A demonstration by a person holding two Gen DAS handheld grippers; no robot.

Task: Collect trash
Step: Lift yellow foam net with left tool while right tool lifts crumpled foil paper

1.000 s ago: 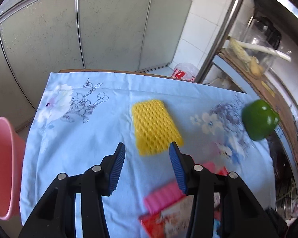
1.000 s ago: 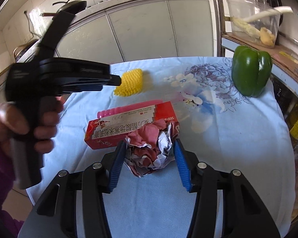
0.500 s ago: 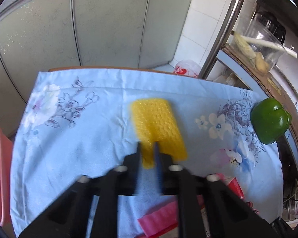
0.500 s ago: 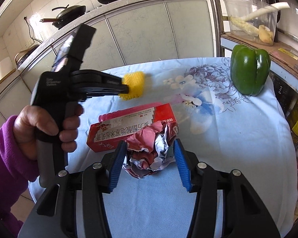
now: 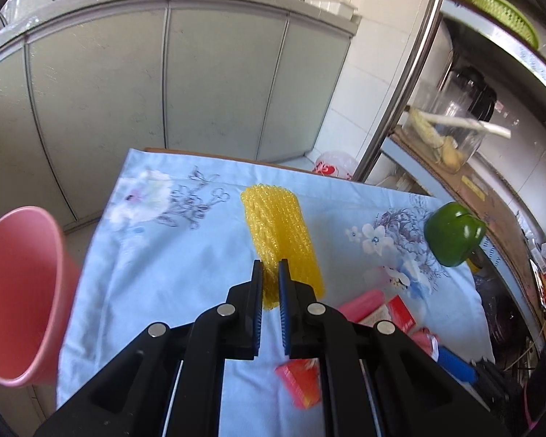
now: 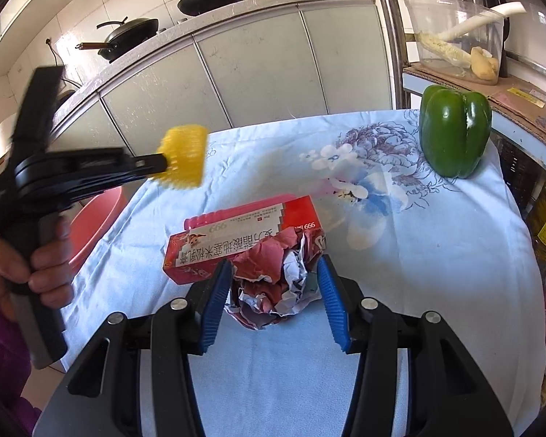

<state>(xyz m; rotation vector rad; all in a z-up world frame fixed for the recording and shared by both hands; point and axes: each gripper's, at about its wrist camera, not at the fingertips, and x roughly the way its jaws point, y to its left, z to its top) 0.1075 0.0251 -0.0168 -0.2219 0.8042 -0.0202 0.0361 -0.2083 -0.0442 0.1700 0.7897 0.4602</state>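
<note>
Trash mostly waits: your left claw (image 5: 270, 276) pinches the yellow foam net (image 5: 280, 240), right claw (image 6: 273, 291) closing around the crumpled paper (image 6: 273, 284); red box (image 6: 236, 236) remains on the bench (image 6: 418, 255).

Grey cabinets (image 5: 163, 83), white tiled wall (image 5: 375, 83)

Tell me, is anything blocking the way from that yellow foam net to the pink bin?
Nothing visible does. The left gripper holds the yellow foam net lifted off the tablecloth, and the pink bin stands open beyond the table's left edge, with only bare cloth between.
</note>
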